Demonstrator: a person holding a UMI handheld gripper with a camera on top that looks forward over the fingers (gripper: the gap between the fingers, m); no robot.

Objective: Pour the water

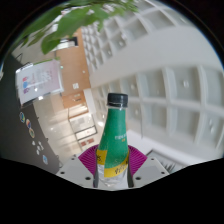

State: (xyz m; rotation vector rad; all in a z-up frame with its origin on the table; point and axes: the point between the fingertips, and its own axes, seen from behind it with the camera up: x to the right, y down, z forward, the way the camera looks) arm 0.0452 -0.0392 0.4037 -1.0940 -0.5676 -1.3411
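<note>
Hand-held gripper point(112, 172) clenched on green bottle point(114, 140), tilted; bottle base hidden.

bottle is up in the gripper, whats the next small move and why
Probably carry it toward whatever will take the water before tipping any further. The gripper is shut on the green plastic bottle with a dark cap, its magenta pads pressing both sides. The cap looks still on, and no cup or glass shows ahead, only white shelving and green leaves.

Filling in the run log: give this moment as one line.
task: pour water | tongs: shut on bottle | bottle: green, dark cap on, tilted, lifted | pour: not begun
</note>
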